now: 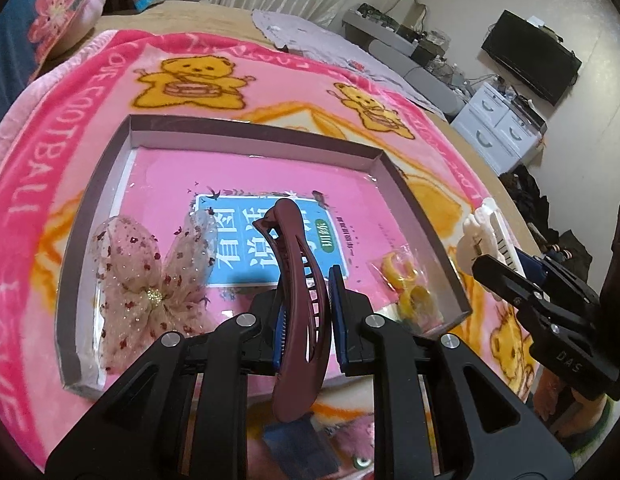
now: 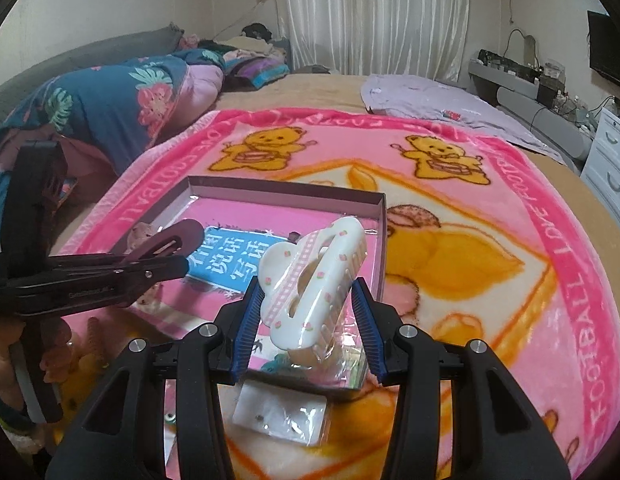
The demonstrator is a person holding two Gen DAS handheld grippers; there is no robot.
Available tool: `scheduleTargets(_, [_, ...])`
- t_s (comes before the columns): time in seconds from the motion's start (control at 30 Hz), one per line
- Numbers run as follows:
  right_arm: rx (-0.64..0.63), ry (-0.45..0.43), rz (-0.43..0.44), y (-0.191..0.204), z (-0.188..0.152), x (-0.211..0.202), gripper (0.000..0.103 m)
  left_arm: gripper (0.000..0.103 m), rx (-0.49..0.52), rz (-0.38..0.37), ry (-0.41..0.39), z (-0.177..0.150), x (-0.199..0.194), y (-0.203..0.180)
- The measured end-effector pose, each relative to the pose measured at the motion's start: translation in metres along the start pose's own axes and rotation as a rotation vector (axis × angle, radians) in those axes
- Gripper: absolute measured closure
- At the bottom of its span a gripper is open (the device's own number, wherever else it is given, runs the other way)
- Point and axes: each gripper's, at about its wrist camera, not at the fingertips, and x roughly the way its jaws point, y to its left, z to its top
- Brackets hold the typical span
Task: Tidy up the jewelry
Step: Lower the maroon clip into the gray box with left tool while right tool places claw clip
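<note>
My left gripper (image 1: 306, 312) is shut on a maroon hair clip (image 1: 300, 300) and holds it above the near side of a shallow cardboard box (image 1: 270, 130) lined with a pink sheet. A sheer pink bow (image 1: 150, 280) lies in the box at the left, and a small bag of yellow pieces (image 1: 410, 284) lies at its right. My right gripper (image 2: 306, 320) is shut on a white floral claw clip (image 2: 310, 284), held over the box's near right corner (image 2: 380, 240). The left gripper shows in the right wrist view (image 2: 162, 268).
The box sits on a pink bear-print blanket (image 2: 510, 280) on a bed. A small clear packet (image 2: 282, 416) lies on the blanket before the box. Folded quilts (image 2: 110, 112) lie at the far left. White drawers (image 1: 498, 128) and a television (image 1: 530, 56) stand at the right.
</note>
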Motion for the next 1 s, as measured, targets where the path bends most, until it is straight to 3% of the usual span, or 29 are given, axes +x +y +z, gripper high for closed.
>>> scheduleTargets(0.13, [0.007, 0.028, 0.005, -0.002, 0.001, 0.017, 0.059, 0.091, -0.011, 0.011, 0.009, 0.0, 0.002, 0.006])
scheduleTargets(0.27, [0.013, 0.065, 0.004, -0.001, -0.002, 0.037, 0.059, 0.069, -0.011, 0.027, -0.002, 0.002, -0.003, 0.009])
scheduleTargets(0.53, [0.027, 0.112, 0.017, 0.004, -0.013, 0.058, 0.059, 0.058, -0.014, 0.048, -0.023, 0.001, -0.018, 0.007])
scheduleTargets(0.73, [0.046, 0.122, 0.027, 0.003, -0.02, 0.058, 0.058, 0.041, -0.027, 0.049, -0.026, 0.001, -0.032, 0.005])
scheduleTargets(1.0, [0.072, 0.101, 0.039, -0.001, -0.022, 0.038, 0.041, 0.027, -0.034, 0.058, -0.037, -0.002, -0.05, -0.001])
